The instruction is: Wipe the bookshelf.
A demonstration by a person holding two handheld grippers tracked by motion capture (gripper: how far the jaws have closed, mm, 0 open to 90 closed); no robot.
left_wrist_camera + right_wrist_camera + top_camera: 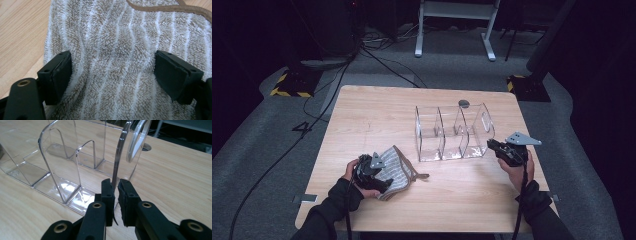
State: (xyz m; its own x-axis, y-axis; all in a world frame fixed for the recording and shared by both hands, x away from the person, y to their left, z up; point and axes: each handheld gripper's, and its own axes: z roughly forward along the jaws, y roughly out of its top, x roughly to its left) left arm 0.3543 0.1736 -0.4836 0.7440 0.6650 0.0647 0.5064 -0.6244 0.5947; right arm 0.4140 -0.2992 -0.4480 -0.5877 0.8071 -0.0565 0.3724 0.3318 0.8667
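A beige and white striped fluffy cloth [398, 169] [112, 35] lies bunched near the front left of the wooden table [377, 110]. My left gripper [383, 178] [112, 75] rests over it with its jaws wide open; the cloth runs between the pads, unpinched. A clear plastic organizer [447, 132] [60, 165] with three compartments stands at the table's middle right. My right gripper [491, 145] [116, 192] is shut on the lower edge of the organizer's thin end wall, at its right side.
A round grey cable hole [464, 103] [146, 147] sits in the tabletop just behind the organizer. The table's right edge is close to my right hand. Beyond the table, cables and a white desk frame [457, 15] stand on the grey floor.
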